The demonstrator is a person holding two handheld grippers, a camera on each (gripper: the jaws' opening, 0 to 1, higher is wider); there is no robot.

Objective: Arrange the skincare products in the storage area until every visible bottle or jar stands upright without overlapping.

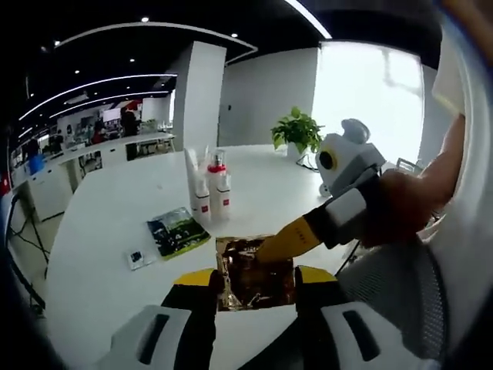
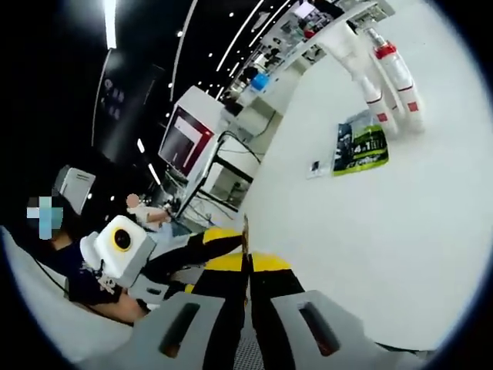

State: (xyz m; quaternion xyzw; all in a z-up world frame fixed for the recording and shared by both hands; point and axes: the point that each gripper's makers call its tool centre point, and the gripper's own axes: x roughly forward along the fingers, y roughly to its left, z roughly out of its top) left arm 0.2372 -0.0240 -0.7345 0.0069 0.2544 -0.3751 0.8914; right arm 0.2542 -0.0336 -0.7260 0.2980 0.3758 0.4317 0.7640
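Observation:
A shiny gold-brown foil packet (image 1: 254, 270) is pinched flat between my left gripper's (image 1: 256, 277) yellow-tipped jaws, just above the white table (image 1: 115, 216). My right gripper (image 1: 273, 247) comes in from the right, its yellow tip closed on the packet's upper edge. In the right gripper view, my right gripper (image 2: 247, 258) is shut on the packet (image 2: 246, 231), seen edge-on, with the left gripper (image 2: 192, 248) beside it. Several white bottles with red labels (image 1: 212, 189) stand upright in a tight cluster farther back, also the bottles (image 2: 389, 77) at upper right.
A dark green booklet (image 1: 177, 231) and a small flat card (image 1: 137, 258) lie between me and the bottles; the booklet (image 2: 360, 146) also shows in the right gripper view. A potted plant (image 1: 296, 131) stands at the table's far end. A seated person (image 2: 85, 270) is left.

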